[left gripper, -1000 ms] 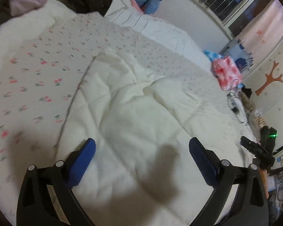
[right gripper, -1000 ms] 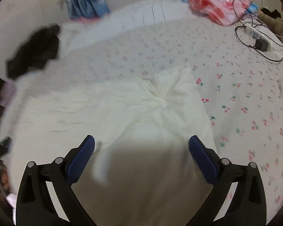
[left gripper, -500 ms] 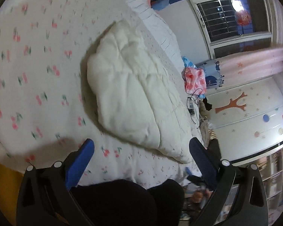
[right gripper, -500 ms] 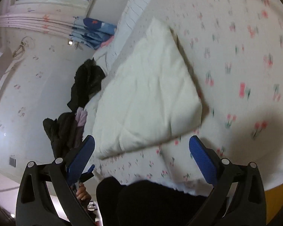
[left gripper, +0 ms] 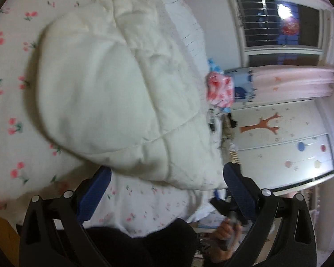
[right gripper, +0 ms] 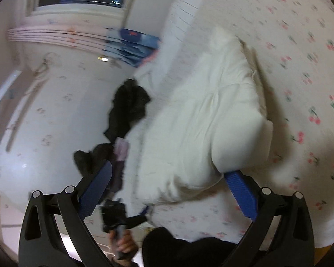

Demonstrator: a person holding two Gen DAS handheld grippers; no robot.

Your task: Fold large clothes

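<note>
A puffy cream-white quilted garment [left gripper: 113, 93] lies folded in a thick bundle on the cherry-print bed sheet [left gripper: 13, 102]. My left gripper [left gripper: 167, 189] is open and empty at the near edge of the bed, its blue pads just short of the garment's near hem. In the right wrist view the same garment [right gripper: 200, 122] lies ahead, one rounded corner close to the right pad. My right gripper [right gripper: 168, 189] is also open and holds nothing. Both views are rolled sideways and blurred.
Dark clothes [right gripper: 127, 106] are piled at the bed's far side by the wall. A pink patterned bag [left gripper: 220, 89] and a cable lie near the pillow end. The person's dark-clothed body [left gripper: 144, 244] fills the bottom, with a hand [left gripper: 227, 231] beside it.
Both grippers have drawn back from over the garment to the bed's near edge and rolled sideways. They stay open. The garment now lies as a folded bundle in front of them.
</note>
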